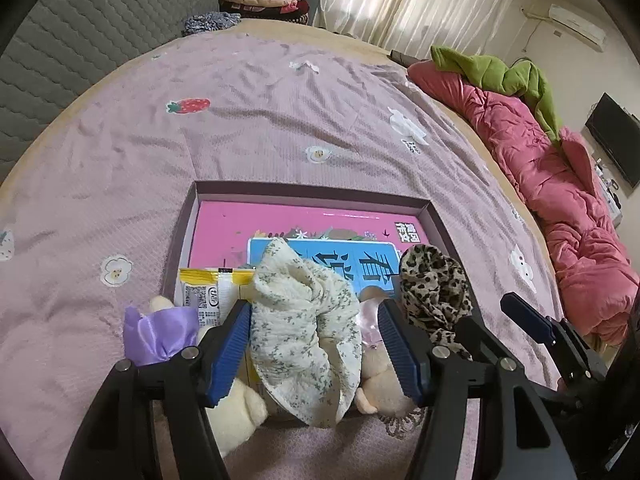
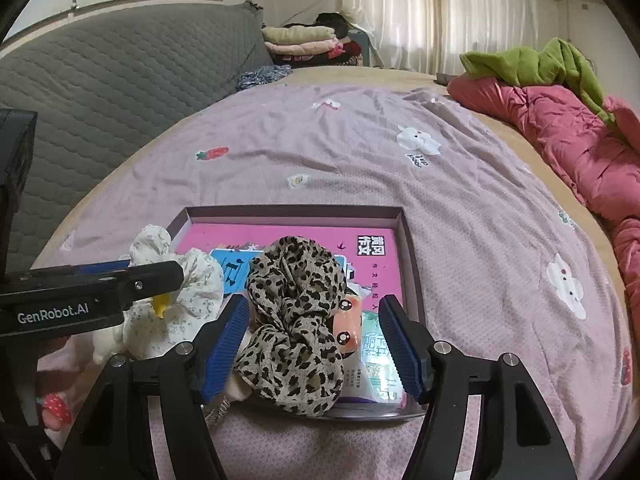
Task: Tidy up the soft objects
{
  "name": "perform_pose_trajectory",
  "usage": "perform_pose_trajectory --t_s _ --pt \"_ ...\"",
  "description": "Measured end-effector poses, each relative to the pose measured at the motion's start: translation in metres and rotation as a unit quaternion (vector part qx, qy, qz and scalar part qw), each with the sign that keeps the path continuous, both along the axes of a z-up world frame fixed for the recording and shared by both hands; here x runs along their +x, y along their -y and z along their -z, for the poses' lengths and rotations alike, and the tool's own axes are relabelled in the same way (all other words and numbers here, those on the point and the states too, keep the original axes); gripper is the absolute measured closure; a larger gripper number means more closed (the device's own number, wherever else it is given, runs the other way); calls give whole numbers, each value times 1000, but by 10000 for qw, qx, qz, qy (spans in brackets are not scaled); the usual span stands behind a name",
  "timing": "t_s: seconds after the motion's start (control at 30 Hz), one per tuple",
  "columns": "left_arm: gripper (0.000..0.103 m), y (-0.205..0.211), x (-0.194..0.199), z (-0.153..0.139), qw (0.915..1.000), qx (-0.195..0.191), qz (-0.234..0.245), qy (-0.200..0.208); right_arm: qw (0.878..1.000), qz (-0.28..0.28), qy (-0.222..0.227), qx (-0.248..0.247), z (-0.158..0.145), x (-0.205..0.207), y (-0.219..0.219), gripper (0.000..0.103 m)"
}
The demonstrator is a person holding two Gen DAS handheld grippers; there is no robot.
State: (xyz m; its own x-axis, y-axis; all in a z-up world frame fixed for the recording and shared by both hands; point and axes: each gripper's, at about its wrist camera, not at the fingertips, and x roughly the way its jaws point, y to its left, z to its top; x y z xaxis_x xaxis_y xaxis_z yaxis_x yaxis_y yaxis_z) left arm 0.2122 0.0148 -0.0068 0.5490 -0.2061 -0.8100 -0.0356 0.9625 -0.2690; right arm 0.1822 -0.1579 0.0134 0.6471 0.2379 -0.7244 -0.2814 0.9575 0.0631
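Your left gripper (image 1: 314, 344) fingers stand wide around the cream floral fabric scrunchie (image 1: 304, 320); your right gripper (image 2: 314, 344) fingers stand wide around the leopard-print scrunchie (image 2: 296, 320), both in the shallow purple box (image 2: 408, 240) near the bed's front edge.

We hold our left gripper (image 1: 314, 344) angled downward, jaws spread wide, pads pressing nothing. Our right gripper (image 2: 314, 346) tilts down likewise, jaws wide apart, just right of the left's jaws.

"GenRobot.AI" stands in white letters on the black arm of the left gripper (image 2: 156, 280). The pink book (image 2: 288, 236) in the box bears large Chinese characters.
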Motion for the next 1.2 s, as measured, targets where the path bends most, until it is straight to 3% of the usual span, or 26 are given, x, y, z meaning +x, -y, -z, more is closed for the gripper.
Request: perform_pose_trajectory --t_s 0.43,0.53,0.9,1.2 --pt "39 1 -32 -38 9981 306 -202 498 9996 -15 264 39 -29 -23 0 30" --pt "39 -1 -40 -39 9987 223 -172 422 9993 27 360 39 -35 -34 3 29" --pt "39 12 -94 -37 9977 558 -80 372 9984 133 551 35 -49 -84 8 28" --pt "39 13 -130 -27 9962 819 -169 236 9980 96 584 -238 -41 -124 7 27"
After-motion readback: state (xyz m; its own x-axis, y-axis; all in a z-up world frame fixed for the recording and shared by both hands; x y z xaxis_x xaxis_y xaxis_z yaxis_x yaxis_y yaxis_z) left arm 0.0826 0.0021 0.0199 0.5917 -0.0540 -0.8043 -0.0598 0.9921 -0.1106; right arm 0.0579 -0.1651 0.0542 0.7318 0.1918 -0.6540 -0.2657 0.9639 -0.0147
